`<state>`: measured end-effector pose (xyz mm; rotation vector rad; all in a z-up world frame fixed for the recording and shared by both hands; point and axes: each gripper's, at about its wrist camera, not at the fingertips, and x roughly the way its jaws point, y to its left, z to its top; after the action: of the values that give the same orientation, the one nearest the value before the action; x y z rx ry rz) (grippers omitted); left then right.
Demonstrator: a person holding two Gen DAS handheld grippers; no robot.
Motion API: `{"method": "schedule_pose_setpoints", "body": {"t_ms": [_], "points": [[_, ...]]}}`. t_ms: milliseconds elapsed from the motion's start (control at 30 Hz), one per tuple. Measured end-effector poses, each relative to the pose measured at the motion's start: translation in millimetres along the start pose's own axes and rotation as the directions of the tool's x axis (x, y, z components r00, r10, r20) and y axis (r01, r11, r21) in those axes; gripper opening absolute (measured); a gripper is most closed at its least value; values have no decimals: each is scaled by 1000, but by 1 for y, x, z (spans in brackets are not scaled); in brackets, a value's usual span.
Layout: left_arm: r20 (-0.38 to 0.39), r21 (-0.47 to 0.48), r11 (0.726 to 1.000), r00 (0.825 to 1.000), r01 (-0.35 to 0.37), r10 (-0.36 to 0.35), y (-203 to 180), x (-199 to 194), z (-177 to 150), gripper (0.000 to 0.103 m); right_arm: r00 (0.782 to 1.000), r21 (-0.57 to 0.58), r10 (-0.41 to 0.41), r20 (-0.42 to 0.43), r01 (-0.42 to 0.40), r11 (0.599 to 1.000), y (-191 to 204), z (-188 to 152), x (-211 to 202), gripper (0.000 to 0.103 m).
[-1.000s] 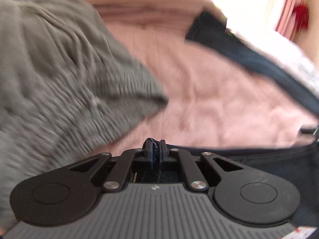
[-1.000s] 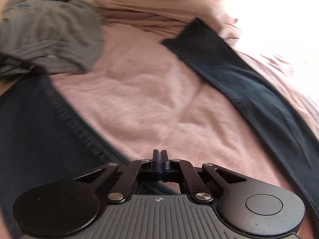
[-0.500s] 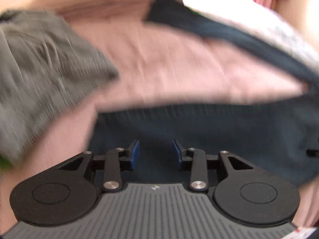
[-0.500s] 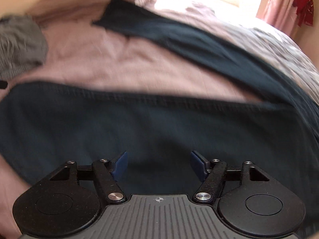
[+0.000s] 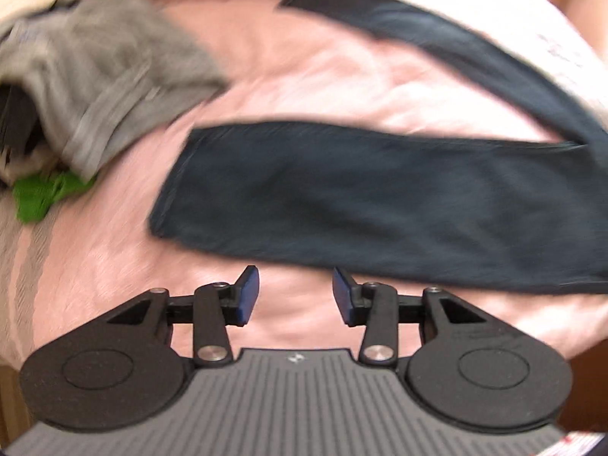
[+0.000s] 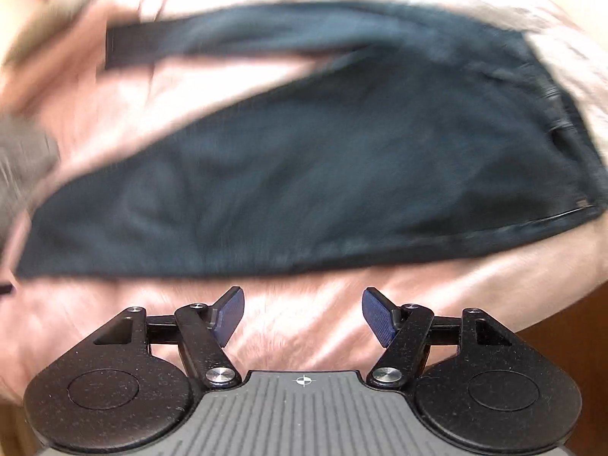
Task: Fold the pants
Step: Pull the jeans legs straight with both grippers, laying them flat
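The bed (image 5: 342, 76), covered by a pink sheet, carries everything, and the dark pants (image 6: 304, 174) lie flat on it with their two legs apart in a V shape, not yet one on the other. From here I think the main risk is this soft sheet: if a gripper goes down too deep at the edge of the pants, it can pinch the sheet together with the cloth and pull both up, so the fold comes out crooked. A second risk is the grey garment (image 5: 102, 64) near the hem of the near leg; a wide swing of that leg can drag it into the fold, and also the small green cloth (image 5: 41, 193) under it. The pictures are blurred, so exact aiming is hard to judge. The right gripper (image 6: 303, 317) has its fingers spread with nothing between them, above bare sheet just beside the pants. The left gripper (image 5: 295, 295) is opening its fingers, also empty, so a grasp taken too early can catch only one layer.
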<state>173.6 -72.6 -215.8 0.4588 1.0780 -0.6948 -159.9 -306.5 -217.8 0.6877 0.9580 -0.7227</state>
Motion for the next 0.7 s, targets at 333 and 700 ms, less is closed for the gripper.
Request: {"method": "schedule_pose_setpoints", "body": {"t_ms": [333,700], "points": [[117,195,978,988,73,-97,-79,-113,18,59,992,-16,-46,114,48,999,-2,21,-130,66],[90,287,954,989,87,-117,-63,-158,10,63,991,14,-70,116,69,998,27,-9,-173,66]]}}
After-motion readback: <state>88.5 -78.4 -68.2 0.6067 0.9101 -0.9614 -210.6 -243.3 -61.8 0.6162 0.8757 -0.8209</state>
